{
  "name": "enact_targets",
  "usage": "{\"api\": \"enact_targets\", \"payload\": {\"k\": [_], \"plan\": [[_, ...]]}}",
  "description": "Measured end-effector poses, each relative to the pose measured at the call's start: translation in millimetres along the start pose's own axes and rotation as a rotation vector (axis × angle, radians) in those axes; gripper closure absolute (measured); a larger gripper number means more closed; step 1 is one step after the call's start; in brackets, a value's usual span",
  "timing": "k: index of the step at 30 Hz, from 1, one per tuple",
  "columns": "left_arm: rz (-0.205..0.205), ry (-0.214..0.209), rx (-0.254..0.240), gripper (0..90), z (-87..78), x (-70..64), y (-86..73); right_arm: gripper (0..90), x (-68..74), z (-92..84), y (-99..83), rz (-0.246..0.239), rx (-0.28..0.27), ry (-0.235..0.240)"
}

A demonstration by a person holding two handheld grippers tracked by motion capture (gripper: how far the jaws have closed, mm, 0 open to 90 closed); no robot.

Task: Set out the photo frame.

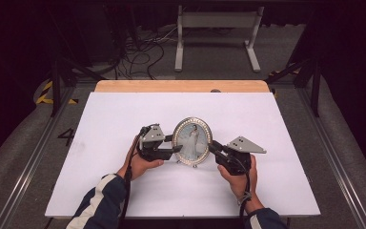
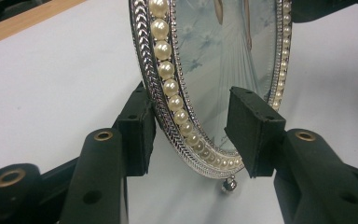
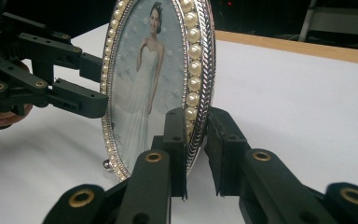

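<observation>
- The oval picture frame (image 1: 192, 141) is standing upright on the white bench (image 1: 124, 191), between both tools.
- The right tool (image 3: 196, 154) is clamping its pearl-trimmed rim.
- The left tool (image 2: 191, 135) is straddling the opposite rim, with its front pad standing clear of the glass.
- It is probably rigid, slippery and breakable, so gripping the metal rim seems safest.

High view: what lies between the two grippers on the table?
An oval picture frame with a pearl border stands upright between the left gripper and the right gripper. Each gripper's jaws straddle one edge of the frame, as the gripper views show.
</observation>
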State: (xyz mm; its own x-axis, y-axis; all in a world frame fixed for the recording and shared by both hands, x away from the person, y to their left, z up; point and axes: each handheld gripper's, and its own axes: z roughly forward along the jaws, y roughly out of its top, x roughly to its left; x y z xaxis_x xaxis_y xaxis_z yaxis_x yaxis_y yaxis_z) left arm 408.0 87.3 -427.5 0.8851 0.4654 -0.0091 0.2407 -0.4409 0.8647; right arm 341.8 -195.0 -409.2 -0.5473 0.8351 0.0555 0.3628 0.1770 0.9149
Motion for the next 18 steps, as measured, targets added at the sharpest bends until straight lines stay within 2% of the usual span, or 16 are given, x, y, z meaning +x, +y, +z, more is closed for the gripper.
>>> {"api": "enact_targets", "payload": {"k": [2, 18], "plan": [[0.011, 0.005, 0.006, 52.7, 0.0, -0.4, -0.4, 78.4, -0.1, 0.6, 0.1, 0.0, -0.001, 0.0], [0.008, 0.004, 0.019, 53.6, -1.8, -3.5, -4.3, 78.3, -0.2, 3.7, 1.5, 0.0, 0.002, -0.008]]}}
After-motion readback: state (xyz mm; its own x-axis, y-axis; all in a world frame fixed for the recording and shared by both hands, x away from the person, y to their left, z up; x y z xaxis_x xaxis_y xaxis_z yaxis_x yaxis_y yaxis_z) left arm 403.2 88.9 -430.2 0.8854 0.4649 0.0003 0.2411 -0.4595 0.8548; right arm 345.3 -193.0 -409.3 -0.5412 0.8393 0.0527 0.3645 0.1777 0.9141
